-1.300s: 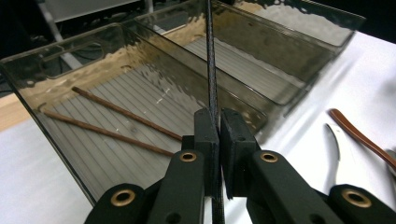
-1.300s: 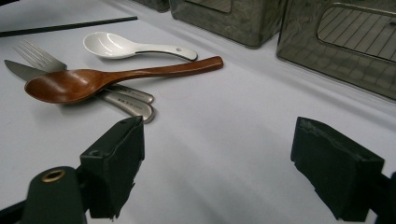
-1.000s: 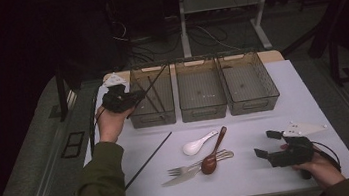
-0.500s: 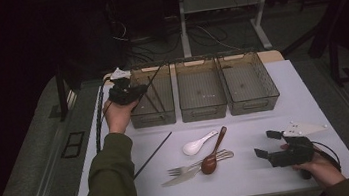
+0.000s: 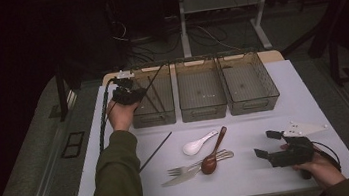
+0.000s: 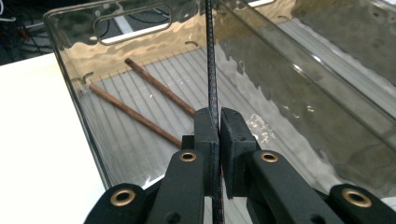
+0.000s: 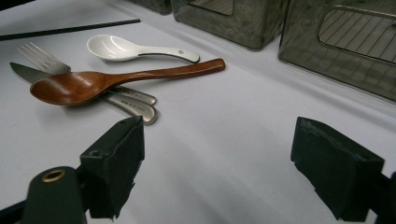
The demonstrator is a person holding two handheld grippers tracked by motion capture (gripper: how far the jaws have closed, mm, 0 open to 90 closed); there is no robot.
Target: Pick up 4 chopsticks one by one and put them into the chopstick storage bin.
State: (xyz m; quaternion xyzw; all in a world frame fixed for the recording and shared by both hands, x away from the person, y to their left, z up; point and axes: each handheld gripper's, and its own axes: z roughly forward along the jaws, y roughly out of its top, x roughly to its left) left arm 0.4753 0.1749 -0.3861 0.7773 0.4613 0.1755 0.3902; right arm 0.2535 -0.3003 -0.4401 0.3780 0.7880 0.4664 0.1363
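From above, a white table (image 5: 275, 116) is seen w/ three clear bins in a row at its far side: left bin (image 5: 152, 96), mid bin (image 5: 200, 89), right bin (image 5: 248, 83). The left gripper (image 5: 126, 91) is held over the left bin's near-left corner, w/ a thin black chopstick (image 5: 154, 78) slanting up from it across the bin. A 2nd black chopstick (image 5: 155, 151) is laid on the table nr the left sleeve. Nearer centre, a white spoon (image 5: 198, 144), wooden spoon (image 5: 213, 152), fork (image 5: 191, 165) and knife (image 5: 184, 176) are grouped, the wooden spoon laid across fork and knife. The right gripper (image 5: 272, 144) is rested on the table at near right, jaws apart, pointed toward the cutlery. Left gripper view: the jaws are clamped together on the black chopstick (image 6: 212, 70), which is run straight up btwn them over the left bin (image 6: 70, 56); two brown chopsticks (image 6: 154, 88) are lying on the bin's ribbed floor. Right gripper view: the jaws are spread wide over bare table (image 7: 224, 140), nothing btwn them; ahead, the wooden spoon (image 7: 116, 80) is seen atop the fork (image 7: 42, 58) and knife (image 7: 28, 72), w/ the white spoon (image 7: 126, 49) just behind and the loose chopstick (image 7: 65, 30) beyond; two bins are seen at upper right.
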